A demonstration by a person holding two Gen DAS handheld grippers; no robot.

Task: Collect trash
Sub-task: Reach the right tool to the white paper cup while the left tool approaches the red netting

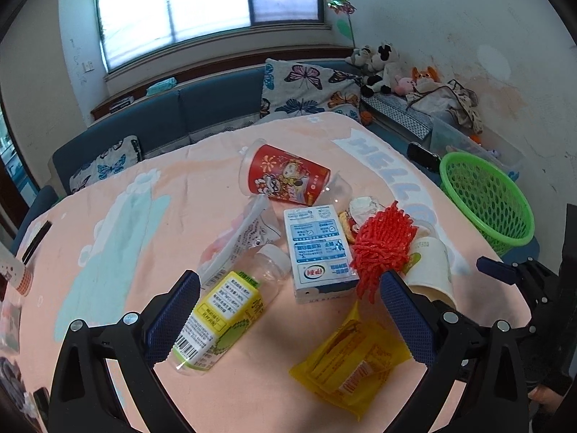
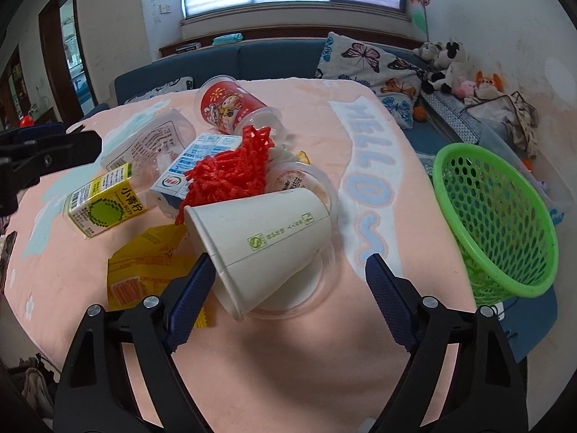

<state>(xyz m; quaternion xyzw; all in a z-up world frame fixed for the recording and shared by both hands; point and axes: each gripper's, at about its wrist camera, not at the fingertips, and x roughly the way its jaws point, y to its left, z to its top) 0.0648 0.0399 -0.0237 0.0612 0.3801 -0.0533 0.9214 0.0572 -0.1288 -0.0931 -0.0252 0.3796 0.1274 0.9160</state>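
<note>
My finger pads dark blue, textured. Basket green, perforated. Net red. Cloth peach, pale-blue lettering. Wrapper yellow.

Toppled cups, bottle, carton, wrappers — heaped beside green basket.

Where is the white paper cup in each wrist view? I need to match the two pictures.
Left wrist: the white paper cup lies at right of centre, just beyond the left gripper's right finger, beside the red mesh.
Right wrist: the cup lies on its side at centre, between the right gripper's open fingers.
Shared landmark: the green basket, right of the cup in both.
</note>
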